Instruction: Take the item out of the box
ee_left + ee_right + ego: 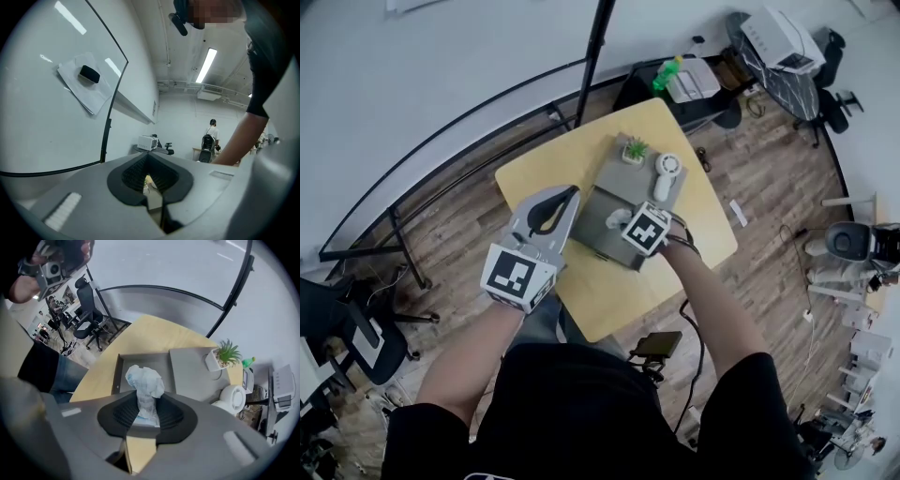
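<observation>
A grey box (117, 376) lies open on the yellow table (581, 291), with its lid (187, 366) flat beside it. My right gripper (145, 414) is shut on a crumpled white packet (144, 383), which sticks up from between the pads over the box's inside. From the head view, this gripper (622, 221) hangs over the box (598, 230). My left gripper (571, 193) is held to the left of the box, off the table's left side, jaw tips together with nothing in them. The left gripper view looks up at the room, and that gripper (149, 180) holds nothing.
A small potted plant (635, 150) and a white fan (667, 170) stand at the far end of the lid. A black pole (595, 56) rises behind the table. Office chairs (89, 310) and a curved floor rail (441, 141) surround it.
</observation>
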`<state>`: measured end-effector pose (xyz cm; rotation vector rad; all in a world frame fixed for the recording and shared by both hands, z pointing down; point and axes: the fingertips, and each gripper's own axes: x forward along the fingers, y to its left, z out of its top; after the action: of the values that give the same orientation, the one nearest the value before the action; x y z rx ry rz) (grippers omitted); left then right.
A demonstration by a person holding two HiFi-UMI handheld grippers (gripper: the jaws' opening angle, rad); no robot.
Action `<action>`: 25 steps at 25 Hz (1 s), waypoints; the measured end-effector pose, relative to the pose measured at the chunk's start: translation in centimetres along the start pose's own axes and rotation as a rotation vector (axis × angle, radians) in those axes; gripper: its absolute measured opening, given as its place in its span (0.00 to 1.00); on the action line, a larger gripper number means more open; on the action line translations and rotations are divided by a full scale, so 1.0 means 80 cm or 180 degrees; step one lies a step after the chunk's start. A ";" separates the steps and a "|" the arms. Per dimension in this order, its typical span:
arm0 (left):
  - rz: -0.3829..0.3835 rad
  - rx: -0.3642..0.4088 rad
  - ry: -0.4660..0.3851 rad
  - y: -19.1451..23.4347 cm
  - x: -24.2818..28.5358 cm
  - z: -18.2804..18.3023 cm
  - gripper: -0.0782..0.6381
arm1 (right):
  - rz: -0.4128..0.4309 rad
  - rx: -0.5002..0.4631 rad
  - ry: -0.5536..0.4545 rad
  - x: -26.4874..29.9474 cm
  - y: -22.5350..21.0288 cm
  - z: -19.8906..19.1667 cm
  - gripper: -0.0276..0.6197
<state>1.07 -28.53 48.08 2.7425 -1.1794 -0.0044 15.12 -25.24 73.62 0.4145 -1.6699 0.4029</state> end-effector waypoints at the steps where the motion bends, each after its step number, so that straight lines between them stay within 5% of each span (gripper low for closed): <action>1: -0.0018 0.0004 -0.0012 -0.003 0.002 0.003 0.11 | -0.0027 -0.0004 -0.0031 -0.011 0.000 0.001 0.21; 12: -0.0268 0.0109 -0.0110 -0.044 0.025 0.034 0.11 | -0.0628 -0.0045 -0.0789 -0.157 0.006 0.032 0.21; 25: -0.0495 0.0234 -0.0192 -0.080 0.038 0.074 0.11 | -0.1417 0.0345 -0.1847 -0.305 0.020 0.054 0.21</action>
<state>7.39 -27.27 41.46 2.9112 -0.9961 -0.0637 13.74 -24.92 48.80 1.0350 -2.0424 0.0341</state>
